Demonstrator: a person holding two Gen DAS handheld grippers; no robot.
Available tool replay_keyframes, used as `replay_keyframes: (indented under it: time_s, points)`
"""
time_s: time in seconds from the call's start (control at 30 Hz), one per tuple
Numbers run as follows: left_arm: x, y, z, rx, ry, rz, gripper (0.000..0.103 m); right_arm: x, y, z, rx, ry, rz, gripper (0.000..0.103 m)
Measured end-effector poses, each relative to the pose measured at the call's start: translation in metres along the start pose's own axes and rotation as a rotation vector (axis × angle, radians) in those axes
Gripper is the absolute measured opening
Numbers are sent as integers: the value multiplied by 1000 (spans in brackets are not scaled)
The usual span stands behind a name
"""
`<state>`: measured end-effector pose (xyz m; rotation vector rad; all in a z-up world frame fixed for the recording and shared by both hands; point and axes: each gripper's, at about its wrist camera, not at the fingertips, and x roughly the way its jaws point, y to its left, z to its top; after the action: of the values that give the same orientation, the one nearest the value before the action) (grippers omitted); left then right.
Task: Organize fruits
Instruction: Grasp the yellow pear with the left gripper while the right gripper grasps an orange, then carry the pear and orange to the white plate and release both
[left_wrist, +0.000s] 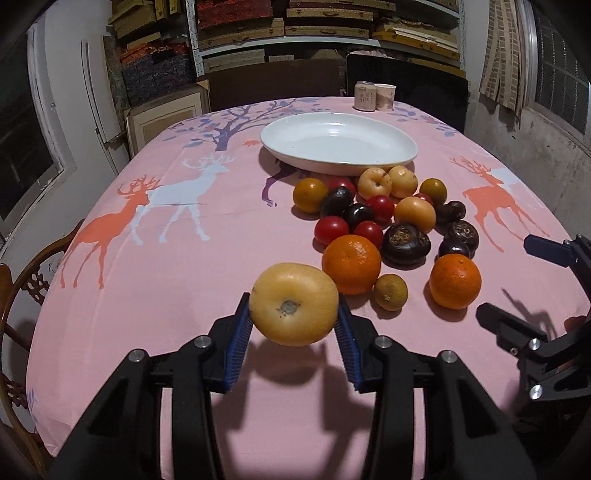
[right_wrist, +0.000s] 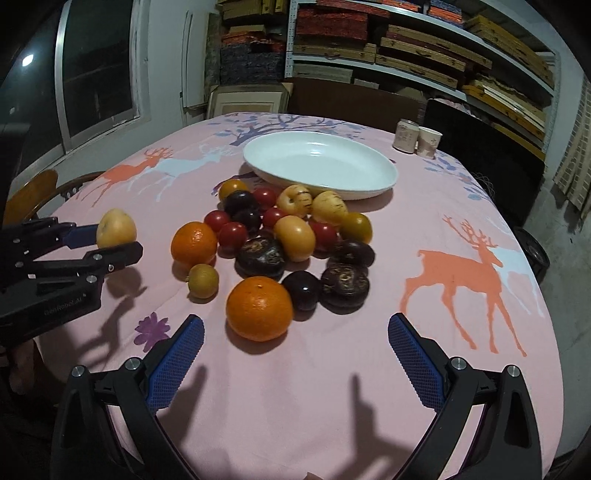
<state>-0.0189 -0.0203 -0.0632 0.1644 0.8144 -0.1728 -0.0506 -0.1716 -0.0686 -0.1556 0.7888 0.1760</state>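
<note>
Pear (left_wrist: 293, 303) clamped in left hand-held gripper (left_wrist: 294, 325), airborne.

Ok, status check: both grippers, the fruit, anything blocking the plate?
Left gripper shut on yellow pear, lifted off cloth. Right gripper open, empty, short of near orange. White plate empty; fruit pile sits before it.

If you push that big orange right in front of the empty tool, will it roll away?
Probably, a little. The big orange is round and sits free on the flat pink tablecloth, so a nudge should roll it. It likely won't go far: dark fruits crowd just behind it, and cloth slows rolling.
</note>
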Motion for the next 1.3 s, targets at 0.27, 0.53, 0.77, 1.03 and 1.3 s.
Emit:
replay_keyframes:
  time_s: [0.27, 0.53, 0.77, 1.03, 1.3]
  points:
    - [11, 8, -4, -25, 30, -8, 42, 31, 9, 2, 29, 69, 20, 67]
    - [16, 5, -4, -12, 37, -10, 42, 33, 8, -2, 42, 71, 48, 47]
    - [17, 1, -3, -3, 39, -15, 42, 28, 1, -5, 61, 66, 74, 47]
    - [13, 3, 1, -8, 29, -22, 42, 12, -9, 0, 66, 24, 74, 47]
    - [-1, 10, 77, 4, -61, -74, 42, 1, -63, 72, 136, -59, 121, 47]
